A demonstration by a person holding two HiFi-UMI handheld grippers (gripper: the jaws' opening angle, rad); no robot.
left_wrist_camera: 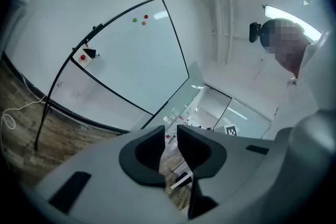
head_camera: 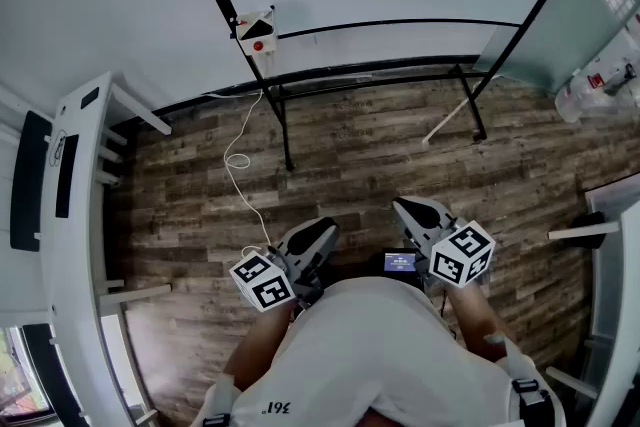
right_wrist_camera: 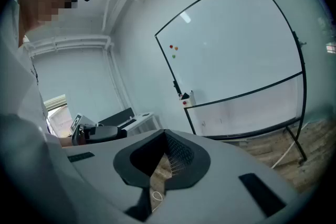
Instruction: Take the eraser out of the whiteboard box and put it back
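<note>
Head view: the left gripper (head_camera: 312, 243) and right gripper (head_camera: 418, 215) sit low by my body, I'd say parked. They are well apart from the small white whiteboard box (head_camera: 256, 33), where a dark block (head_camera: 258, 18), probably the eraser, sits.

Left gripper view: the jaws are slightly apart with nothing between them.

Right gripper view: the jaws are closed together and empty.
</note>
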